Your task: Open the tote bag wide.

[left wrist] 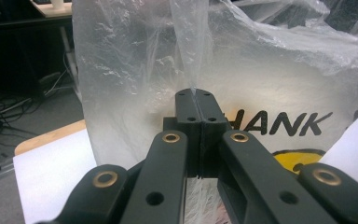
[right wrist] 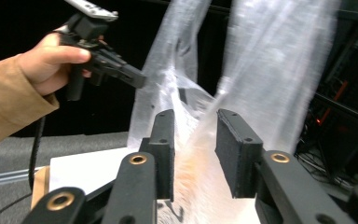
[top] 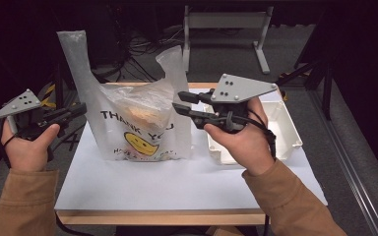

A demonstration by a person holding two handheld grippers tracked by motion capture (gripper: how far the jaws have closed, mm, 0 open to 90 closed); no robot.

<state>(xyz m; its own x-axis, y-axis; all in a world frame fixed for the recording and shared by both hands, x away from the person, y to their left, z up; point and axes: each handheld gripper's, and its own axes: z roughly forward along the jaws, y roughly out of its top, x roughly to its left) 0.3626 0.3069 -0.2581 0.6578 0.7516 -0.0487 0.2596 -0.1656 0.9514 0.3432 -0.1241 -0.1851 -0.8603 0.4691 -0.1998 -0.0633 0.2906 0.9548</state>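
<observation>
Left hand-held gripper (left wrist: 197,109) is seen pressed together on a fold of the translucent plastic "THANK YOU" bag (top: 138,123), which stands on the white-covered counter (top: 177,182). Spread jaws of the right hand-held gripper (top: 176,102) are held at the bag's right handle.

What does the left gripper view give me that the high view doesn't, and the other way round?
Left gripper view: the left gripper has its jaws pressed together on a thin fold of the plastic bag, the film rising from between the tips. High view: the white bin to the right of the bag, the right gripper at the bag's right handle with its jaws apart, and the yellow smiley face whole. Both: the bag standing on the white sheet, with its THANK YOU lettering.
</observation>
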